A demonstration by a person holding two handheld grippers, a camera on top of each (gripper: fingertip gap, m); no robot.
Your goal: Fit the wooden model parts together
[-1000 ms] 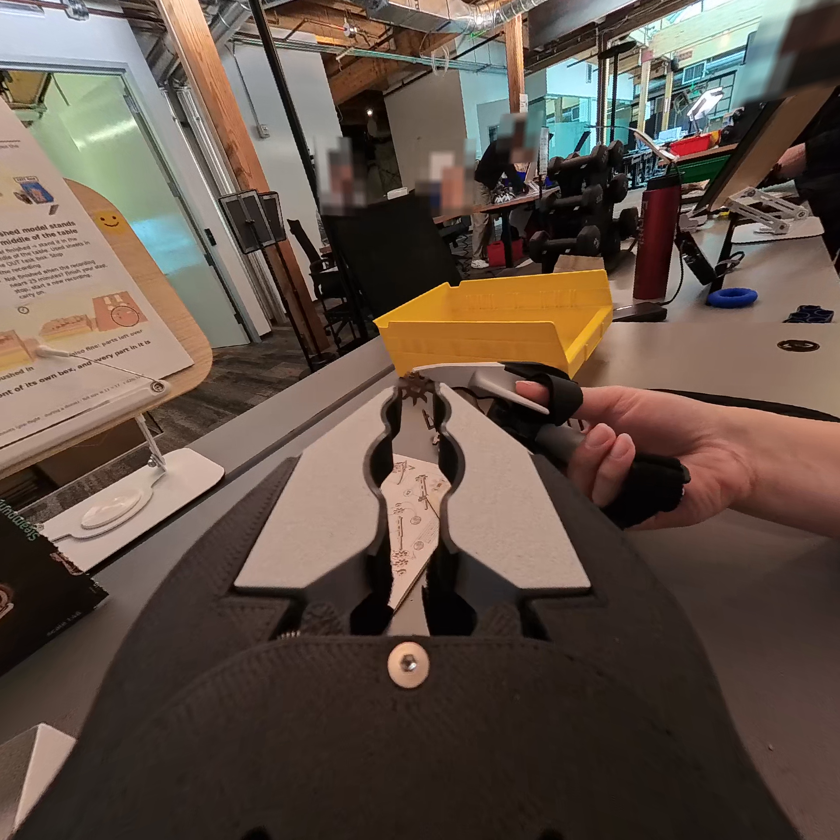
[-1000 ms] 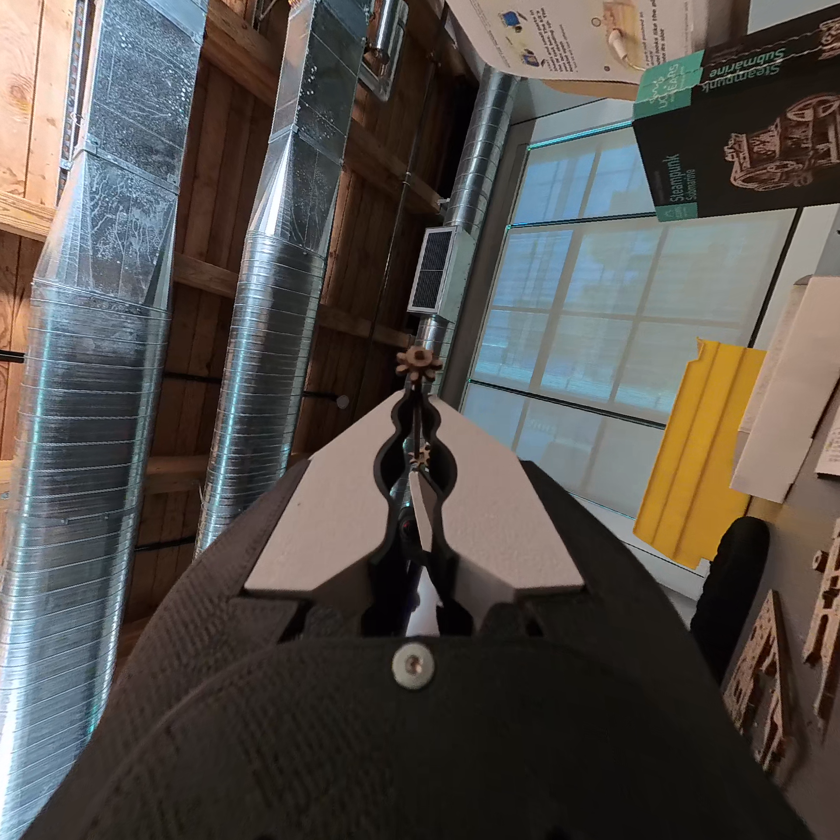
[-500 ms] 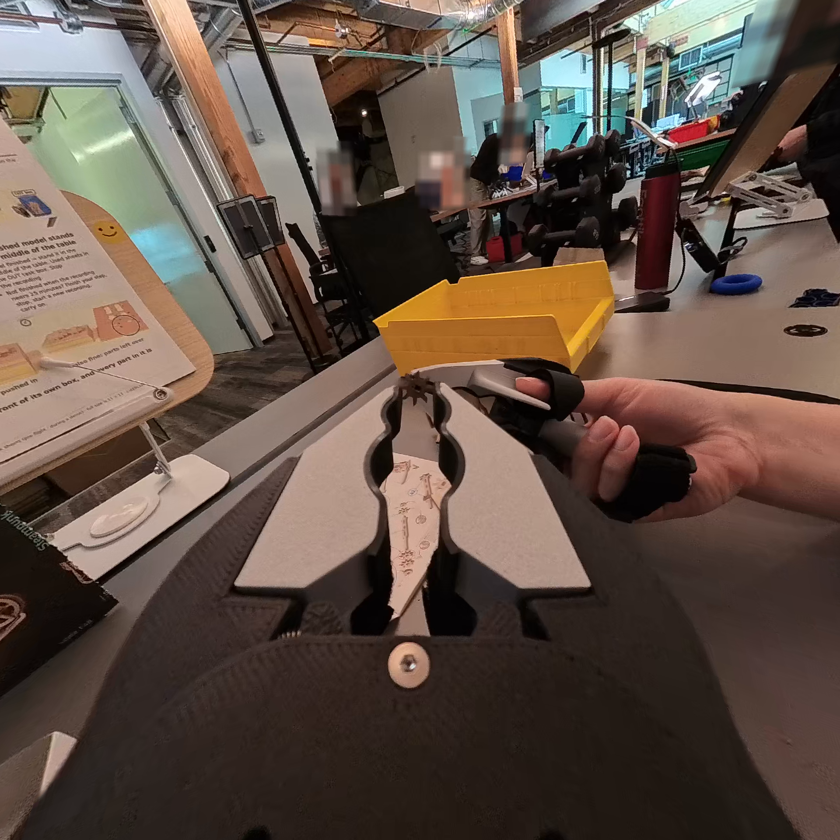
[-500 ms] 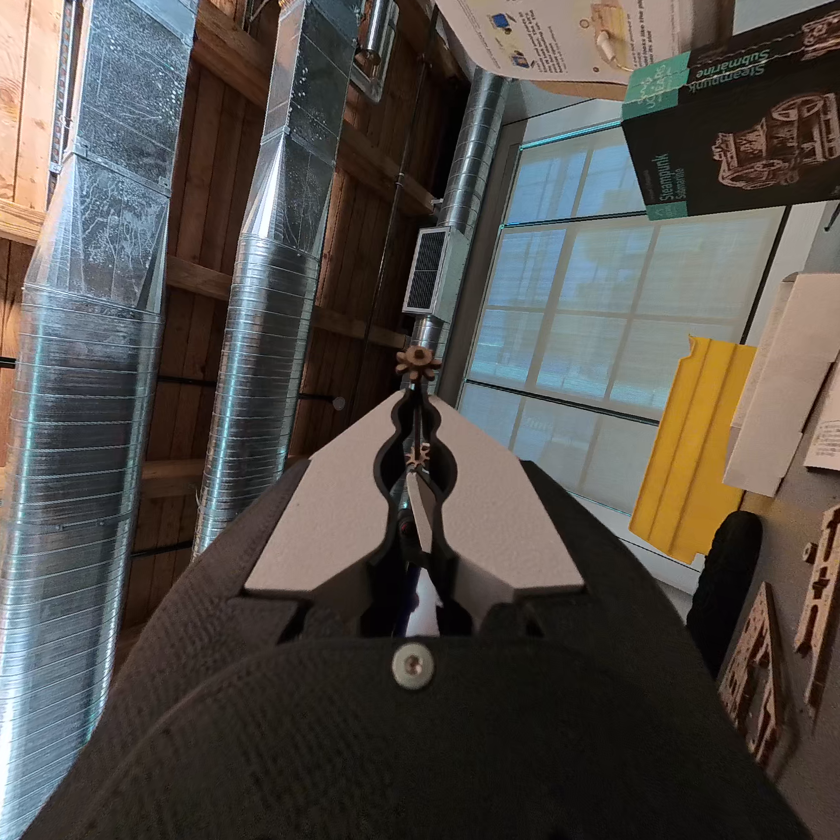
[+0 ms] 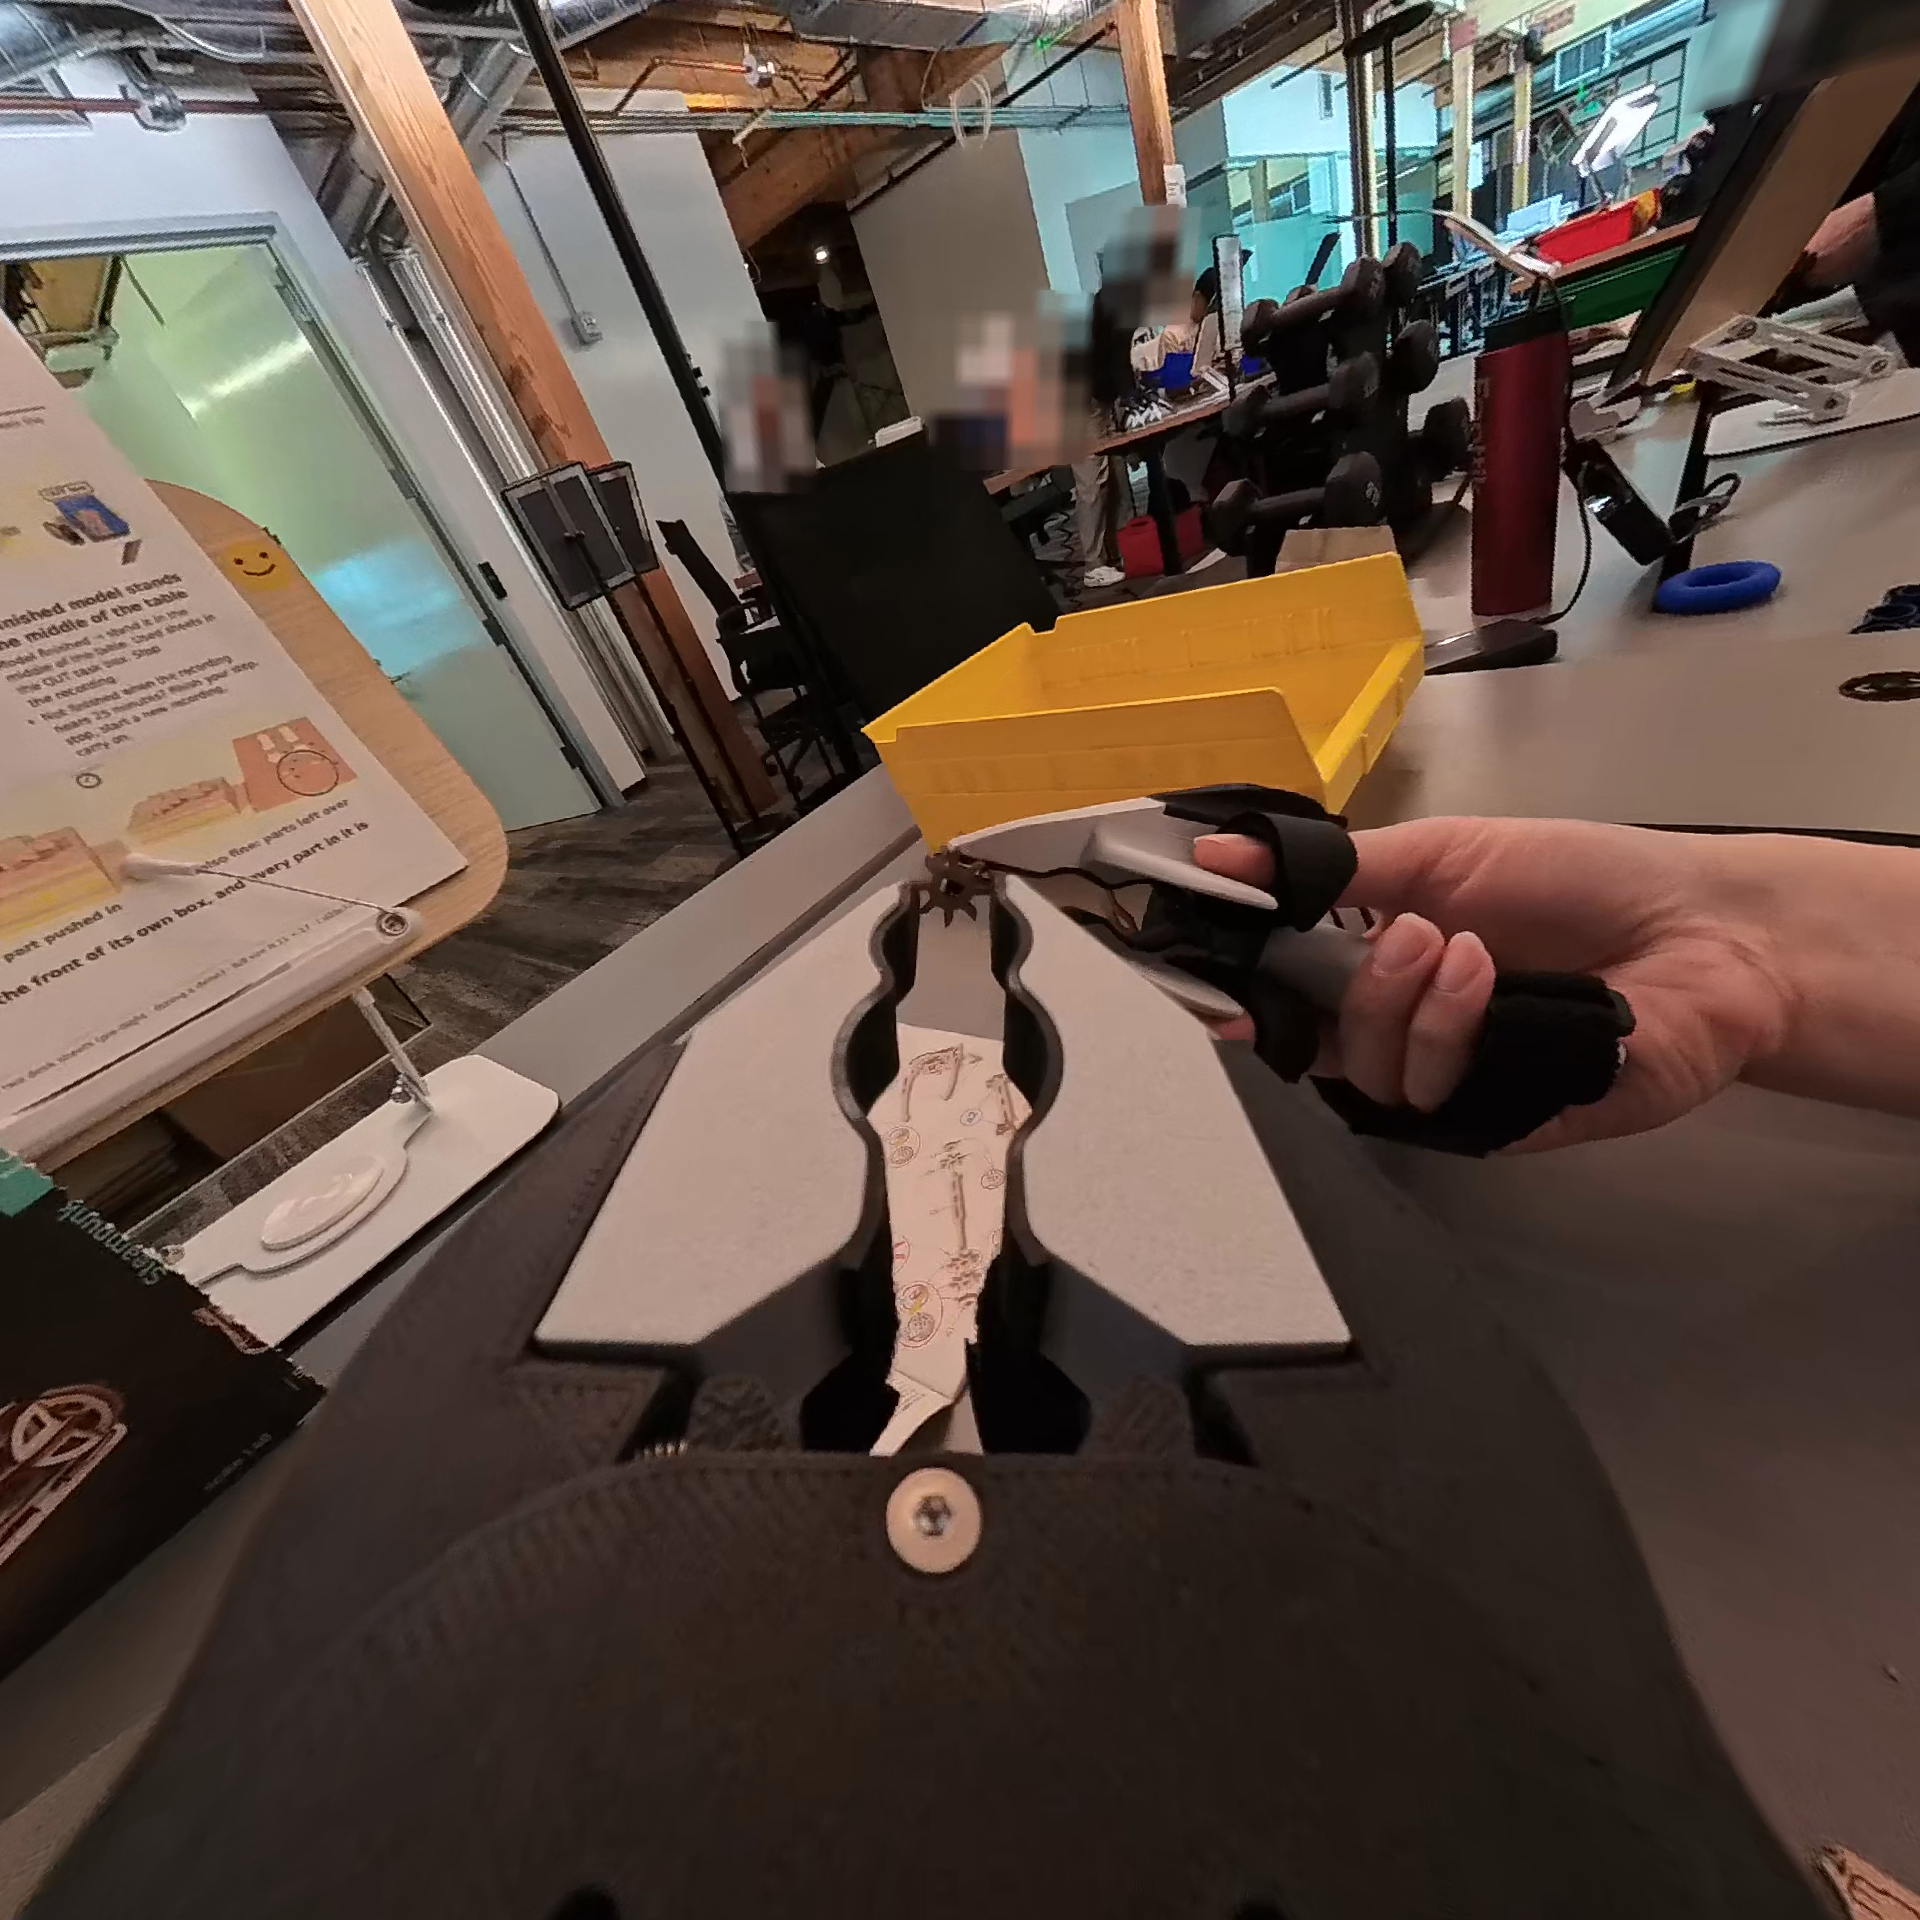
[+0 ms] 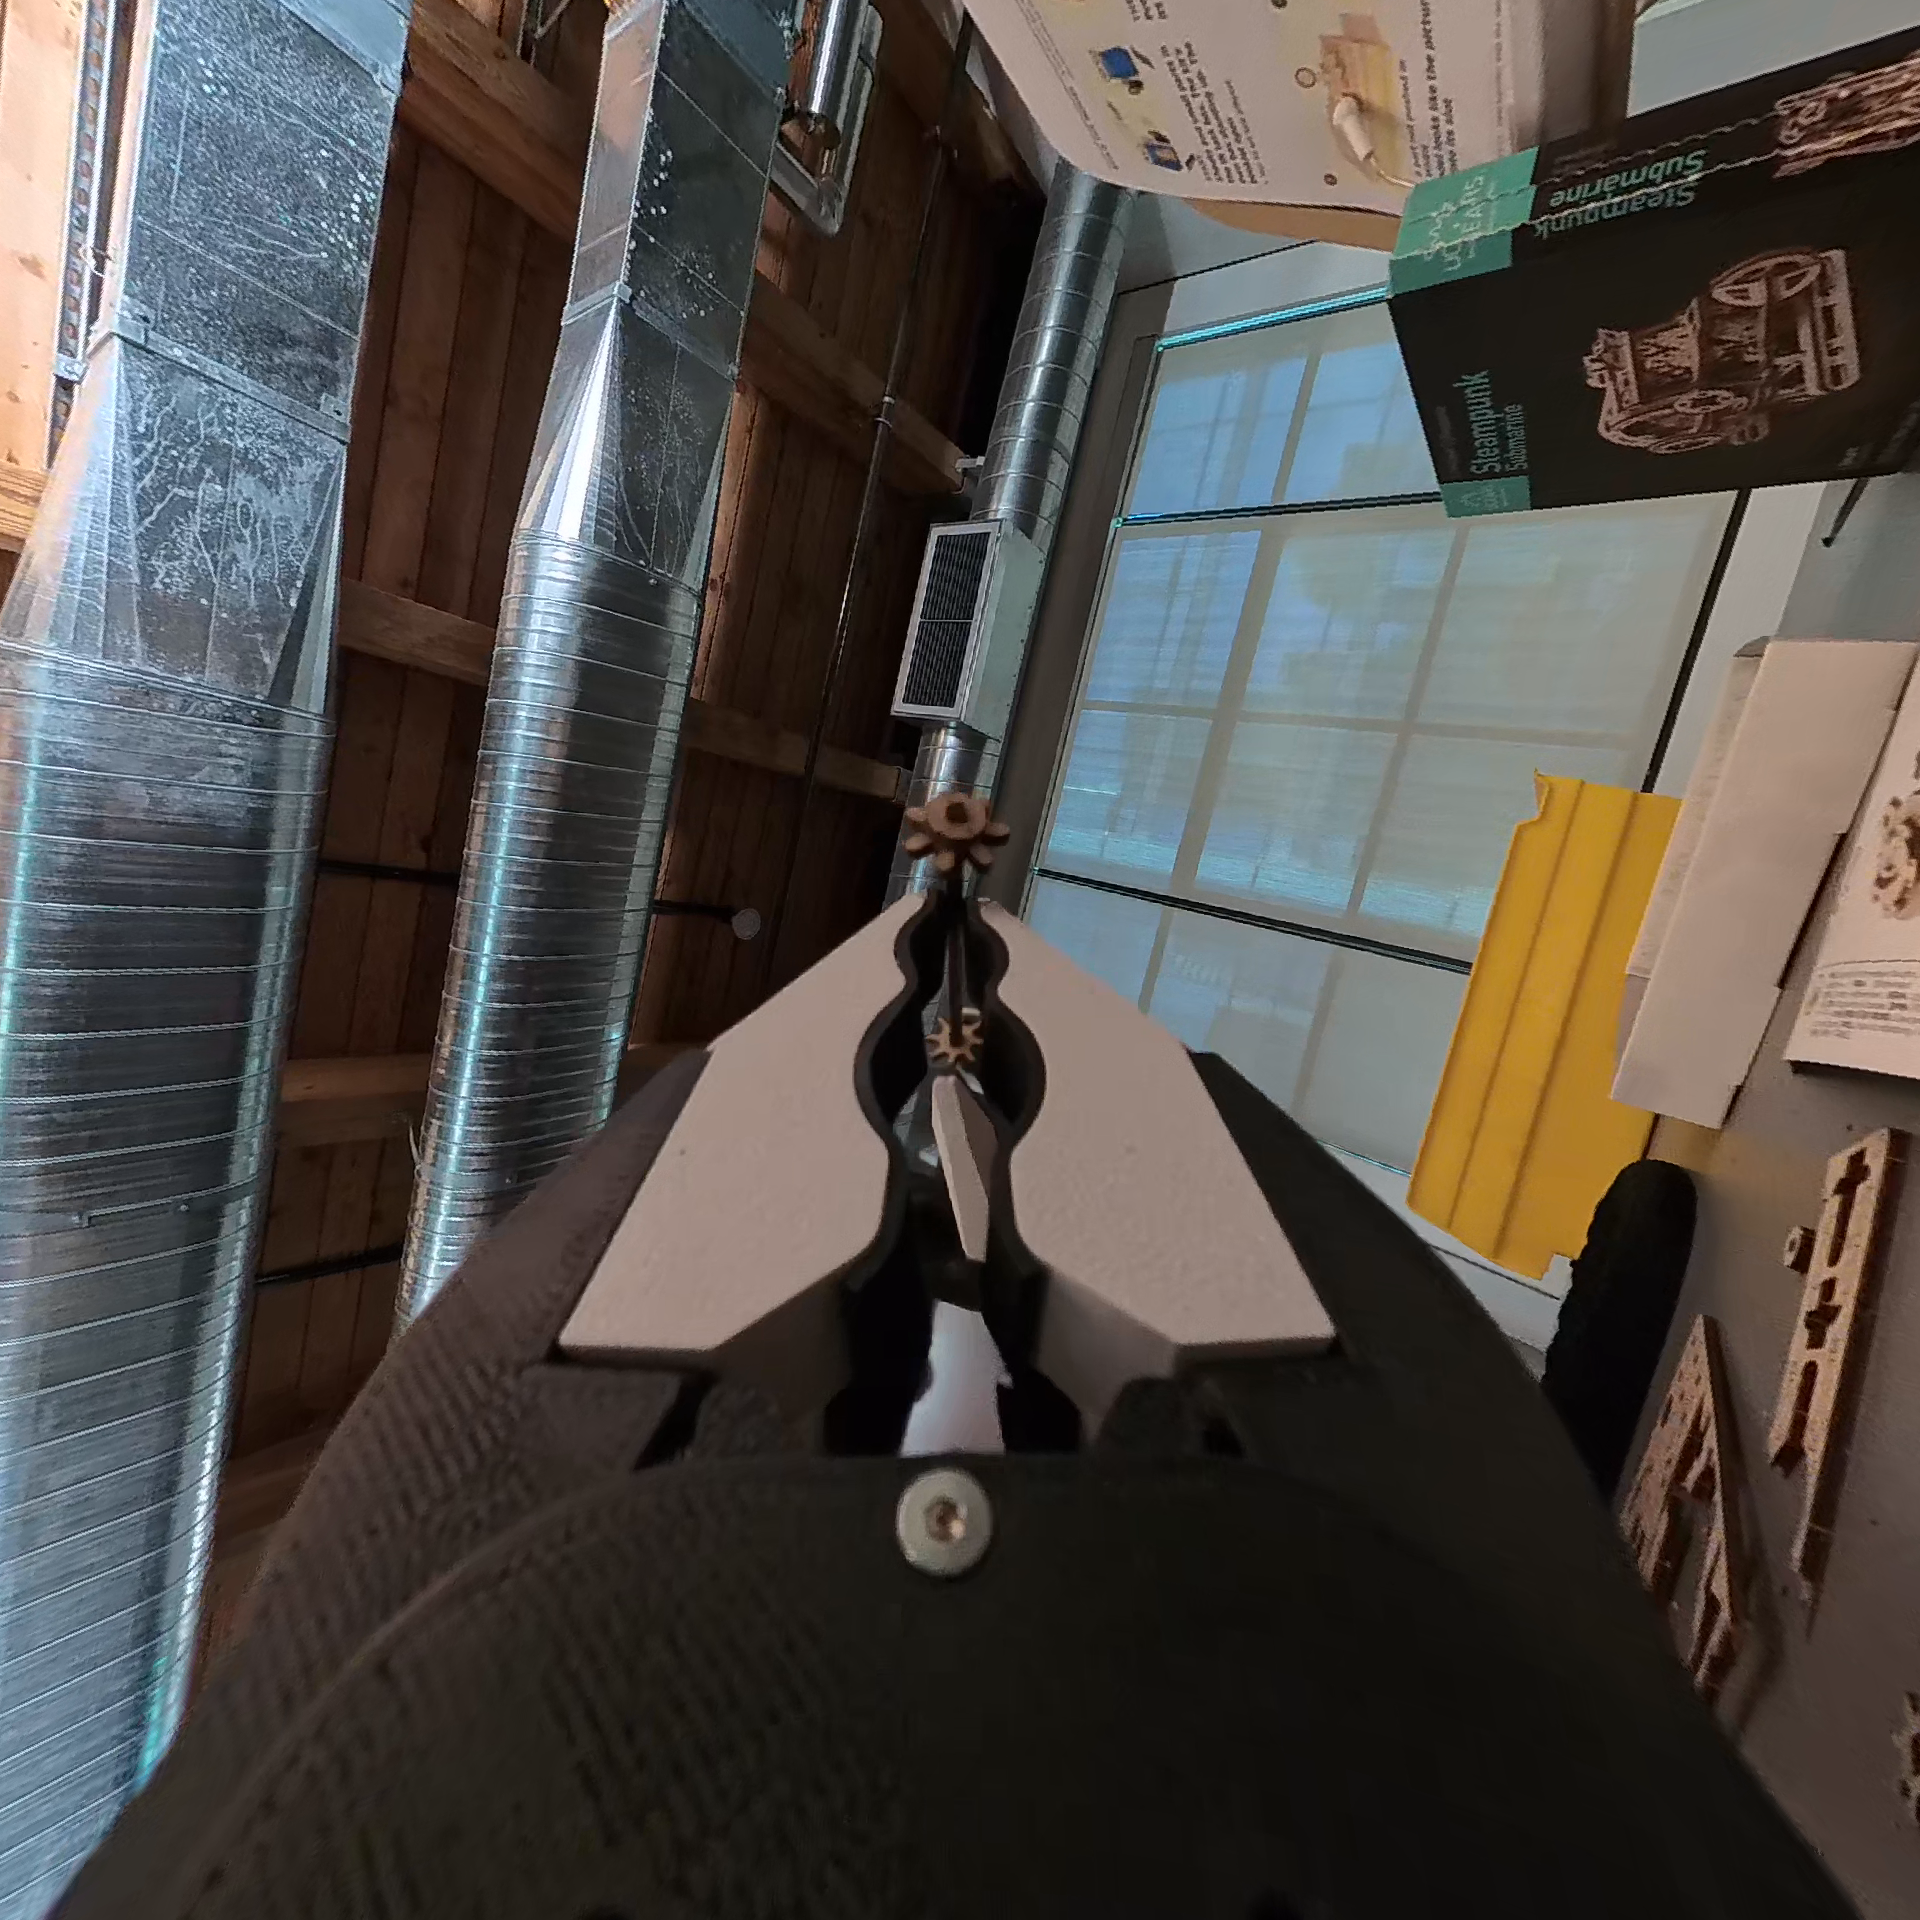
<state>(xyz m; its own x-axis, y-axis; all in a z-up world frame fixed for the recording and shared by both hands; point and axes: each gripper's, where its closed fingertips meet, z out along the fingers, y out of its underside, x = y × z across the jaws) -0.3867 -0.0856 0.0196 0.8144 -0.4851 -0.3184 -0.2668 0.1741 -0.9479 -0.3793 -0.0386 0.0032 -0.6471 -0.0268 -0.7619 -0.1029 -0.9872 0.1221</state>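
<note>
My left gripper is shut on a small dark wooden gear at its fingertips, held above the grey table. My right gripper is shut on a thin pin carrying a small wooden gear just beyond its tips. A second small gear shows in the gap between its fingers. In the left wrist view a hand holds the right gripper with its tip touching the left one's gear. Wooden part sheets lie on the table.
A yellow bin stands just behind the grippers. An instruction board on a stand and a black model box are at the left. A printed sheet lies under the left gripper. A red bottle stands far back. The grippers' ends are close to 5 cm from one another.
Both grippers stay shut and tip to tip. Both views have shifted only slightly.
</note>
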